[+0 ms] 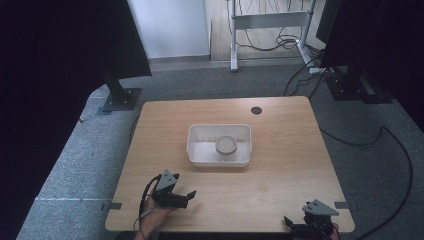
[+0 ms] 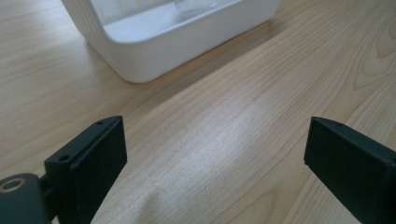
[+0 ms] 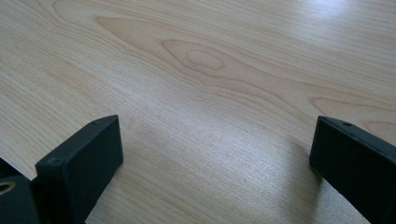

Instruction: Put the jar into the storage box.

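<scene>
White plastic, the tub [image 1: 219, 145] sits mid-surface [image 1: 280, 175] with a round lidded jar [image 1: 226, 145] inside it towards its right, while the left gripper [image 1: 186, 196], jaws spread wide, rests near its front-left corner and the right gripper [image 1: 292, 224], also spread, lies well apart at the near right edge.
</scene>
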Tool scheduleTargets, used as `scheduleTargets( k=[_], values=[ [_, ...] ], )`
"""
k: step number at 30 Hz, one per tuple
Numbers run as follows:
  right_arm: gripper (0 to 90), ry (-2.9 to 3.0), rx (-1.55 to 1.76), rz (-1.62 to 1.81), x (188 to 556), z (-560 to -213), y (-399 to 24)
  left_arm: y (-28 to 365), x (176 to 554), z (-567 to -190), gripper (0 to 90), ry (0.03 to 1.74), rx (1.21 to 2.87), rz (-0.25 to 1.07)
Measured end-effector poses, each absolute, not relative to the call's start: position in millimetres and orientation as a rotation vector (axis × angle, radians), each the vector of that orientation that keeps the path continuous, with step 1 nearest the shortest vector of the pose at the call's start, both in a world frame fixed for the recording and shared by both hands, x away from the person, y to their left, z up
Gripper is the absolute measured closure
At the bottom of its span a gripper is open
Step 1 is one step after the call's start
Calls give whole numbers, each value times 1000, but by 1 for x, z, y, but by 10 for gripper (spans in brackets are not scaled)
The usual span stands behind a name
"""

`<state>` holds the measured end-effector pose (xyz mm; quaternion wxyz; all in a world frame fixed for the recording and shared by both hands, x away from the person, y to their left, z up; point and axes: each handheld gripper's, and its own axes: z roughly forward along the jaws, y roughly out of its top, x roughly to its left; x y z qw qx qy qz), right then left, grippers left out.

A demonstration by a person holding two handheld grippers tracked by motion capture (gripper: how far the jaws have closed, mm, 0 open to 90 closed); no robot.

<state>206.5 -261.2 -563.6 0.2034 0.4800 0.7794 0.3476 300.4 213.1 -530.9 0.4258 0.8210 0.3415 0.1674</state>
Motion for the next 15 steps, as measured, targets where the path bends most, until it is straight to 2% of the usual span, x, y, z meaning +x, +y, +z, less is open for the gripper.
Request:
scheduleTargets(
  k=[15],
  values=[
    [22,2175,1339,970,206,-564,-261,211,295,-548,56,873,2110,402]
  ],
)
